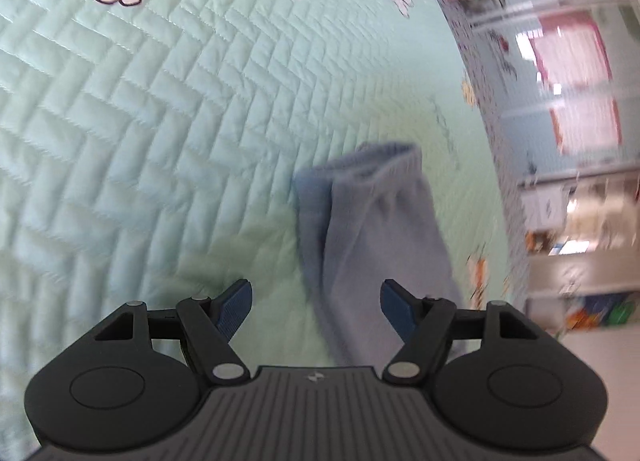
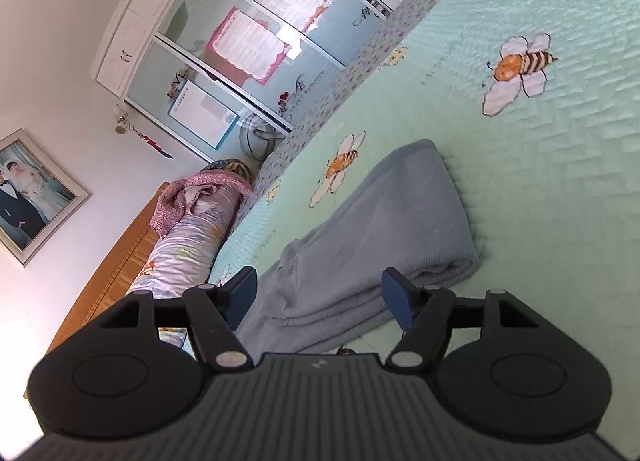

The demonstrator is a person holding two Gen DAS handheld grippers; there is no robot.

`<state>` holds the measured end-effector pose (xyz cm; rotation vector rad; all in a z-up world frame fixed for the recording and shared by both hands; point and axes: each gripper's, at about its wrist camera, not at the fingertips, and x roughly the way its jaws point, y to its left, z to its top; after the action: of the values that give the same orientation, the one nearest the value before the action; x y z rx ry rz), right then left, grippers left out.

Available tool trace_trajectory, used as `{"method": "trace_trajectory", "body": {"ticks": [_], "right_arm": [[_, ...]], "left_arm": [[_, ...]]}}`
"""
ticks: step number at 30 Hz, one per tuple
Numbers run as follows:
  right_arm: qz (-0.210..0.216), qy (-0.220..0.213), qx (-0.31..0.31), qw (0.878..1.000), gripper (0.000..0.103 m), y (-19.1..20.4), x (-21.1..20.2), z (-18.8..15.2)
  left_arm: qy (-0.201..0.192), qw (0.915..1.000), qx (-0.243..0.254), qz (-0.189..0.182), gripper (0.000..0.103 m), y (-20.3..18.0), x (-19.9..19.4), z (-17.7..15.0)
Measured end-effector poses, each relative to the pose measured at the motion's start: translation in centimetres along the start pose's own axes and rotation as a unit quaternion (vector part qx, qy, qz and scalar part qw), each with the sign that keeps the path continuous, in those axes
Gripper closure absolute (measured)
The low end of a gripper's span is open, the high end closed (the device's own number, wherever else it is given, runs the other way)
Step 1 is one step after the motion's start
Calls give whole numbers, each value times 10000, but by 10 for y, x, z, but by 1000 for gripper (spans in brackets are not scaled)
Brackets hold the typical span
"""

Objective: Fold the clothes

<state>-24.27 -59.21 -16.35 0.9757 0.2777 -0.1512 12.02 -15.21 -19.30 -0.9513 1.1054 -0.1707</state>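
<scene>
A grey-blue garment (image 1: 376, 229) lies folded into a narrow stack on the mint-green quilted bedspread (image 1: 160, 121). In the left wrist view it is blurred and runs from the middle down between the fingers. My left gripper (image 1: 316, 307) is open and empty just above its near end. In the right wrist view the same garment (image 2: 384, 229) lies folded in layers, with its near end between the fingers. My right gripper (image 2: 320, 297) is open and empty over that end.
The bedspread (image 2: 540, 181) carries bee and flower patches. A rolled pink and floral quilt (image 2: 192, 221) lies at the bed's head by a wooden headboard (image 2: 116, 257). A wardrobe with glass doors (image 2: 240, 41) stands beyond the bed's edge.
</scene>
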Motion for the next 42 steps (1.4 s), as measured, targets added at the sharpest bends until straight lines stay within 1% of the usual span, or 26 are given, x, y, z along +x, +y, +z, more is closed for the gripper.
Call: {"method": "trace_trajectory", "body": {"ticks": [2, 4, 8, 13, 14, 15, 16, 17, 18, 19, 20, 23, 24, 26, 28, 29, 31, 32, 34, 35, 36, 37, 38, 39, 40, 42], "right_arm": [[-46, -2, 47, 10000, 32, -4, 2, 2], [-92, -4, 94, 9999, 31, -9, 5, 3], [-260, 95, 250, 9993, 29, -19, 10, 1], [-290, 109, 363, 9989, 28, -25, 11, 0], [-299, 103, 369, 9988, 28, -26, 11, 1], [-315, 102, 389, 9987, 28, -27, 11, 1], [-337, 108, 424, 9985, 27, -29, 12, 1], [-365, 124, 472, 9981, 27, -31, 12, 1], [-376, 133, 504, 9979, 27, -33, 12, 1], [-384, 140, 531, 9978, 27, -34, 12, 1], [-391, 147, 558, 9976, 27, -35, 12, 1], [-373, 120, 638, 9972, 27, -39, 9, 3], [-358, 101, 665, 9971, 27, -40, 8, 5], [-330, 67, 729, 9968, 26, -43, 4, 7], [-304, 39, 860, 9958, 26, -49, 0, 9], [-273, 12, 937, 9952, 26, -52, -3, 9], [-199, -67, 1100, 9937, 26, -59, -9, 11], [-159, -120, 1189, 9927, 26, -62, -14, 12], [-60, -225, 1357, 9905, 26, -69, -22, 15], [-13, -280, 1440, 9892, 26, -73, -26, 16], [22, -333, 1517, 9879, 26, -77, -30, 17], [57, -387, 1593, 9865, 26, -81, -35, 19], [92, -438, 1667, 9850, 26, -84, -40, 20], [126, -486, 1731, 9836, 26, -87, -44, 21], [152, -532, 1777, 9825, 26, -90, -48, 22], [187, -626, 1842, 9807, 26, -95, -57, 24]], "left_arm": [[-45, 9998, -166, -57, 29, -4, 6, 8], [-53, 9997, -215, -76, 29, -8, 13, 16], [-131, 9996, -192, -189, 26, -17, 28, 23], [-224, 9994, -14, -276, 26, -26, 38, 30], [-252, 9993, 27, -286, 27, -27, 39, 30], [-282, 9992, 113, -258, 30, -29, 40, 30], [-313, 9990, 200, -229, 45, -32, 41, 30], [-279, 9991, 281, -182, 76, -34, 44, 29], [-241, 9990, 362, -135, 85, -36, 46, 29], [-204, 9988, 442, -88, 87, -39, 49, 28], [-276, 9984, 500, -51, 89, -41, 49, 26], [-597, 9939, 923, -9, 90, -61, 41, 14], [-712, 9909, 1144, -47, 91, -73, 36, 8], [-932, 9800, 1746, -187, 91, -107, 24, -10], [-1110, 9649, 2351, -366, 91, -142, 14, -29], [-1199, 9537, 2720, -463, 91, -162, 9, -45], [-1326, 9262, 3472, -641, 91, -199, 0, -81], [-1362, 9100, 3850, -722, 91, -216, -4, -101], [-1283, 8697, 4692, -839, 91, -242, -8, -153], [-1189, 8450, 5153, -792, 91, -248, -2, -182], [-1090, 8178, 5602, -741, 90, -254, 5, -211], [-988, 7883, 6034, -687, 90, -260, 12, -240], [-884, 7542, 6482, -575, 90, -256, 22, -271], [-777, 7174, 6908, -460, 90, -251, 32, -302], [-636, 6926, 7174, -402, 90, -240, 40, -324], [-352, 6577, 7516, -372, 90, -215, 55, -361]]}}
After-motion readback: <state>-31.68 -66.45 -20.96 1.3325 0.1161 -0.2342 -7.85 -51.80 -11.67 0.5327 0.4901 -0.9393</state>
